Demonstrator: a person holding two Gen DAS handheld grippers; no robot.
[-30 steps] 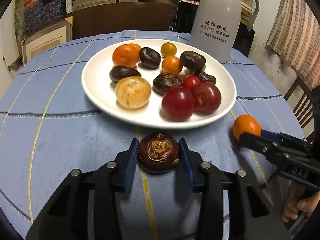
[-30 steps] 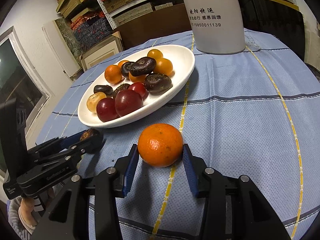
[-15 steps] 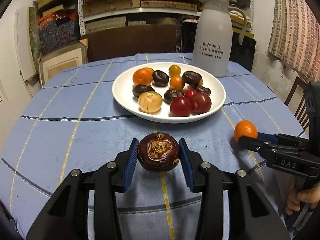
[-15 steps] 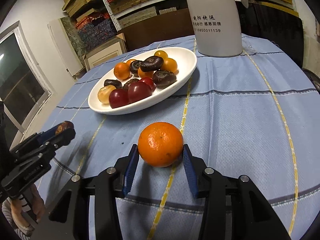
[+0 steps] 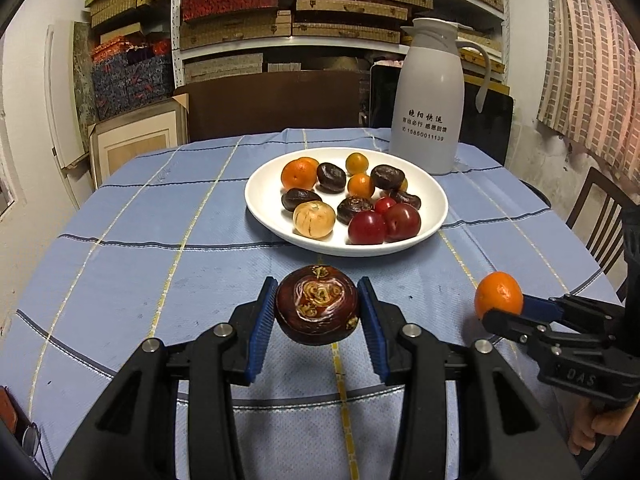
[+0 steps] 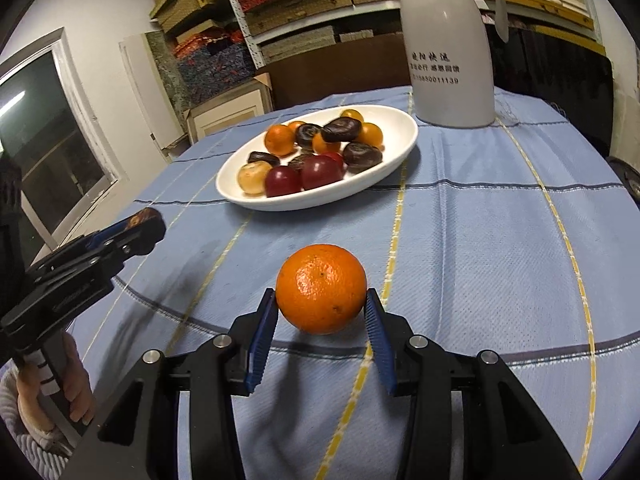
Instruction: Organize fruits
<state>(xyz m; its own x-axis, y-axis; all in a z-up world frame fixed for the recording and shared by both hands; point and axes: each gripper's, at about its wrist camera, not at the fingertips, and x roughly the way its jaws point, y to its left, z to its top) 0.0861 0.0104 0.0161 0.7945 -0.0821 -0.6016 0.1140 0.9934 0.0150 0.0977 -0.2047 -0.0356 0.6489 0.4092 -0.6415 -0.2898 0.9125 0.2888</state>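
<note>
My left gripper [image 5: 318, 314] is shut on a dark brown fruit [image 5: 317, 304] with pale markings, held above the blue cloth in front of the white plate [image 5: 264, 204]. My right gripper [image 6: 322, 312] is shut on an orange [image 6: 321, 288], held above the cloth; the orange also shows in the left wrist view [image 5: 498, 294] at the right. The plate [image 6: 392, 160] holds several oranges, dark fruits, red plums and one pale yellow fruit. The left gripper with its dark fruit [image 6: 138, 218] shows at the left of the right wrist view.
A tall white thermos jug [image 5: 430, 100] stands behind the plate at the right, also seen in the right wrist view [image 6: 448, 48]. The round table has a blue checked cloth [image 5: 140, 240]. A wooden chair [image 5: 600, 208] stands at the right. Shelves with boxes fill the background.
Both grippers have lifted and drawn back from the plate with their fruits still held. The plate and jug now look farther away.
</note>
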